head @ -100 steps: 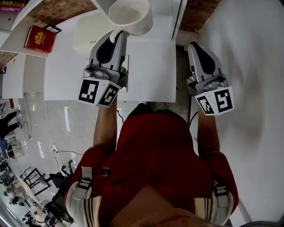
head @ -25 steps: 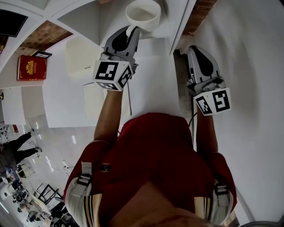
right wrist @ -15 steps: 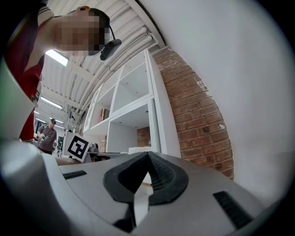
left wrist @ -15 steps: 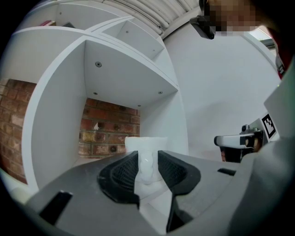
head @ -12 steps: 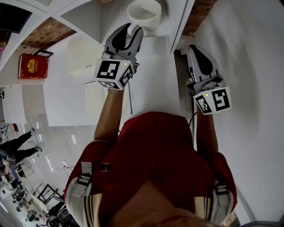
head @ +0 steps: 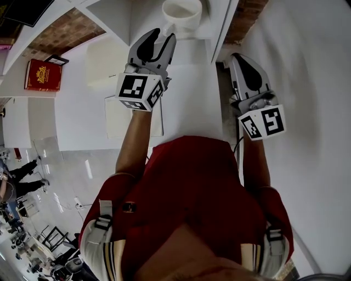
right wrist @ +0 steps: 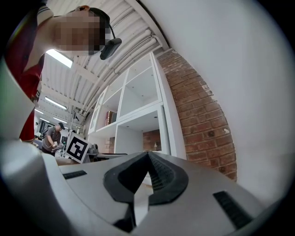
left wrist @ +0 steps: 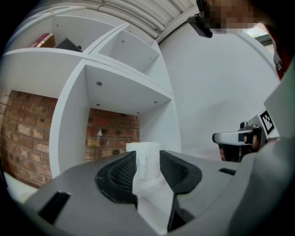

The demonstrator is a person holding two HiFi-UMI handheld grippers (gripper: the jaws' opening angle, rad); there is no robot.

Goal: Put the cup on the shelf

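The white cup [head: 181, 13] stands upright on the white shelf [head: 193, 48], in a compartment with a brick back. In the left gripper view the cup [left wrist: 146, 159] shows in the gap between the jaws, just beyond them. My left gripper [head: 163, 36] is open; its jaws have just been opening, and the pads [left wrist: 119, 174] stand apart from the cup. The cup's handle lies at the fingertips, untouched. My right gripper [head: 240, 59] hangs to the right beside the shelf's side panel, shut on nothing, as the right gripper view [right wrist: 148, 159] also shows.
A red book [head: 43, 75] lies on a lower shelf at the left. Brick wall [head: 67, 32] shows behind the compartments. A white wall [head: 307, 88] fills the right side. The shelf's upright divider [left wrist: 69, 133] stands left of the cup. A person [right wrist: 53, 136] works far off.
The left gripper was shut on the cup's handle a second ago; its jaws have opened and drawn back slightly from the cup. The cup stays on the shelf. The right gripper stays shut.
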